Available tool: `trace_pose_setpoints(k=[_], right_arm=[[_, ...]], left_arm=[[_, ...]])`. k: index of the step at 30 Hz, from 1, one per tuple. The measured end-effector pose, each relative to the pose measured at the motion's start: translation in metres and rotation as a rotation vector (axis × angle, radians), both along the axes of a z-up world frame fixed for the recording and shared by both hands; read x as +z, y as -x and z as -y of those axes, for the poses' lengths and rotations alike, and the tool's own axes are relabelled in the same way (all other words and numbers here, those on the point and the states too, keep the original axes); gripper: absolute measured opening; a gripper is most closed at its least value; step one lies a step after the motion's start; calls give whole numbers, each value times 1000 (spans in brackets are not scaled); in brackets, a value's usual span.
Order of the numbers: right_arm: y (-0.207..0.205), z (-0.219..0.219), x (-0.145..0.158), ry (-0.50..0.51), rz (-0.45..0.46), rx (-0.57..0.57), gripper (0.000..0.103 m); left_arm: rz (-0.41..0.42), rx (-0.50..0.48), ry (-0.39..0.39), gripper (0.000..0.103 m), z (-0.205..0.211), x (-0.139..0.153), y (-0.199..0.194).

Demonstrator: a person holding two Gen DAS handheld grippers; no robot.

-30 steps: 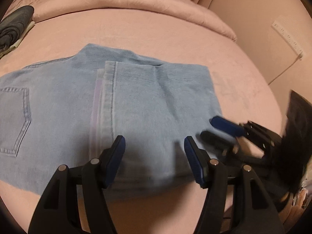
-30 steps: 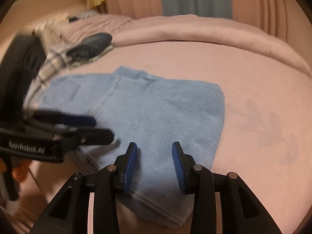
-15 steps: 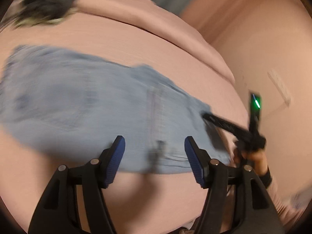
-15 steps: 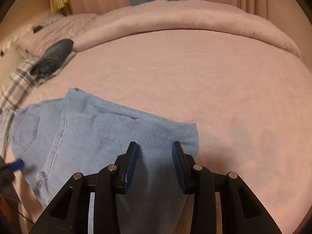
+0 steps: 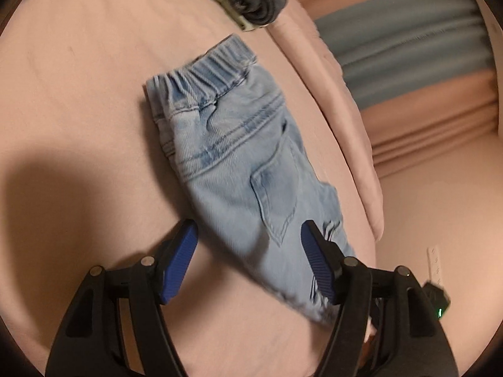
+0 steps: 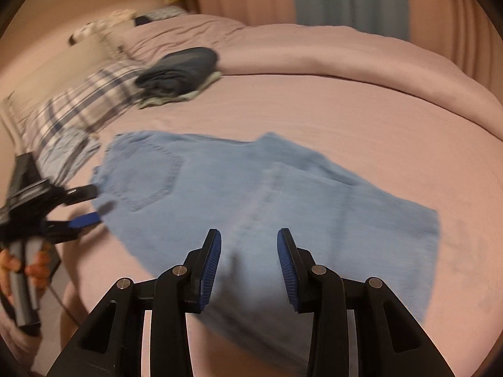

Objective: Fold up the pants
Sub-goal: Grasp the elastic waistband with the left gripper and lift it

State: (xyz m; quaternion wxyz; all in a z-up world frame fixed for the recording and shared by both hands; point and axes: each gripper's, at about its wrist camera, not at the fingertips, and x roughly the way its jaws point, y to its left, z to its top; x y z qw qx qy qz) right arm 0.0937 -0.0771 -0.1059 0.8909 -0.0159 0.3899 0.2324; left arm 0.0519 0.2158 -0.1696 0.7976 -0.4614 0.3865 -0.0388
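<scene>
— Where are the folded light-blue denim pants [image 6: 251, 201]?
— Flat on the pink bed cover [image 6: 361, 106]. The left gripper [image 5: 248, 260], jaws just widening and empty, hovers at their waistband end; the right gripper [image 6: 248, 270], part-open, empty, hangs above their near edge.

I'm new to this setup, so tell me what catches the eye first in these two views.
The light blue jeans stand out, lying partly folded across the middle of the pink bed. Both the left gripper and the right gripper hang open over them, gripping nothing; the left gripper's jaws have just been opening. A dark folded garment sits further back by a plaid cloth.
</scene>
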Motion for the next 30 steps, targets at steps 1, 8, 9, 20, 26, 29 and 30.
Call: trace_pose_setpoints(k=[1, 8, 9, 20, 26, 29, 30], right_arm=[[-1, -4, 0, 3, 1, 6, 37], [2, -15, 5, -7, -10, 24, 37], [2, -15, 4, -10, -16, 21, 37], [-58, -41, -8, -75, -128, -43, 27], [-110, -72, -47, -71, -286, -68, 25], [-107, -84, -42, 4, -240, -48, 25], [-104, -84, -39, 6, -241, -51, 25]], left_arm=[[-13, 11, 4, 68, 0, -2, -7], [-3, 99, 55, 64, -20, -1, -29], [-5, 117, 62, 59, -21, 0, -32], [85, 84, -114, 23, -8, 31, -40], [151, 12, -241, 23, 4, 48, -46], [161, -1, -269, 23, 7, 53, -53], [164, -5, -272, 22, 7, 53, -54]])
